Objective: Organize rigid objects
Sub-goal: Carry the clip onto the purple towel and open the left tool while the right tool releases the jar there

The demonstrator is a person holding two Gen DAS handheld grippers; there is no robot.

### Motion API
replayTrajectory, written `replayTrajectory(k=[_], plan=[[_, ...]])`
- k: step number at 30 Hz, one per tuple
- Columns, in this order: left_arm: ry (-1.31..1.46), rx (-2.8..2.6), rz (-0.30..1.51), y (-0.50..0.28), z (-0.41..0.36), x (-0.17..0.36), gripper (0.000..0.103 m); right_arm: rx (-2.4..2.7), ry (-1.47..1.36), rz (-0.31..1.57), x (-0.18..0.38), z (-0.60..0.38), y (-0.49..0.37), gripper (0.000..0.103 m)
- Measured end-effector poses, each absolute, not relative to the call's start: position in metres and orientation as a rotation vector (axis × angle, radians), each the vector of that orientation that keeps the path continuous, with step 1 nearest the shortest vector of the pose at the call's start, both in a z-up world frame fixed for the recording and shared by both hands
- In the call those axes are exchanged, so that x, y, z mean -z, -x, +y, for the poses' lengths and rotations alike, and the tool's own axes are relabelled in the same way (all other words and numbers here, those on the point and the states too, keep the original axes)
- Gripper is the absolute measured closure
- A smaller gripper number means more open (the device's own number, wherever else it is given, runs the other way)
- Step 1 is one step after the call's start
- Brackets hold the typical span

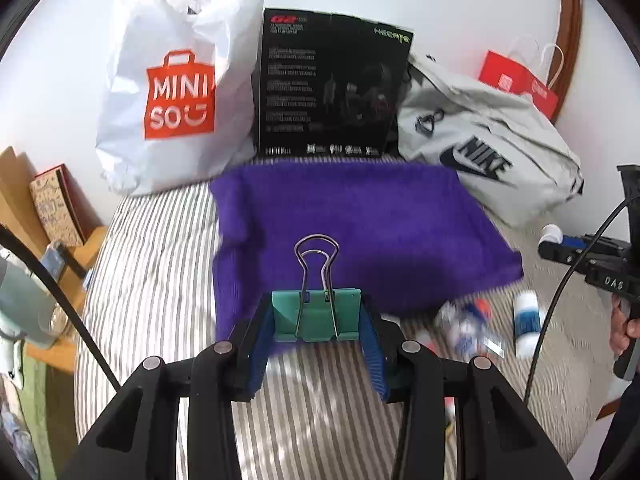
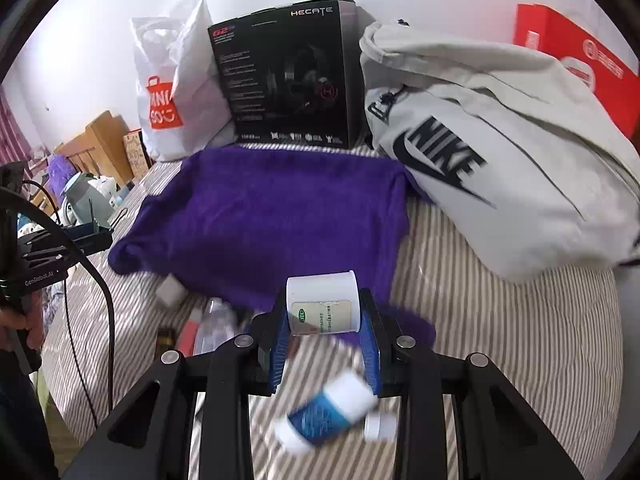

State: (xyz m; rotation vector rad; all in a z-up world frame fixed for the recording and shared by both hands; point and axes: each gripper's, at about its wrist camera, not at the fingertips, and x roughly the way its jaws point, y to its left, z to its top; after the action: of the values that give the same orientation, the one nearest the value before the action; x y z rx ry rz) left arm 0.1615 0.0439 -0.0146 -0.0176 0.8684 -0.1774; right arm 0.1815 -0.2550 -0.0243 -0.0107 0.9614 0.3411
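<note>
Clearly both grippers are carrying loads toward the purple towel [image 1: 352, 232] that is lying flat on the striped bed [image 1: 160, 272], probably because it is serving as the sorting spot. The left gripper [image 1: 316, 320] is squeezing a green binder clip [image 1: 316, 316] by its sides, wire handles pointing forward, just over the towel's near edge. The right gripper [image 2: 324, 328] is clamping a white jar [image 2: 323, 304] sideways, so its label is facing up, also above the towel's near edge. A blue-labelled bottle [image 2: 328, 412] is lying loose on the bed beneath it, and small items [image 1: 464, 328] are waiting beside the towel, not yet sorted.
</note>
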Motion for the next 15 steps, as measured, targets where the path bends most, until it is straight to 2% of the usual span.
replayTrajectory(k=[8,15], plan=[[0.039,0.186,0.879,-0.231,0.042,0.019,0.064,-0.378,0.014,0.976,0.033,-0.228,-0.247,0.071],[0.049,0.204,0.942,-0.288,0.033,0.045,0.064,-0.389,0.049,1.017,0.058,-0.202,-0.301,0.071]])
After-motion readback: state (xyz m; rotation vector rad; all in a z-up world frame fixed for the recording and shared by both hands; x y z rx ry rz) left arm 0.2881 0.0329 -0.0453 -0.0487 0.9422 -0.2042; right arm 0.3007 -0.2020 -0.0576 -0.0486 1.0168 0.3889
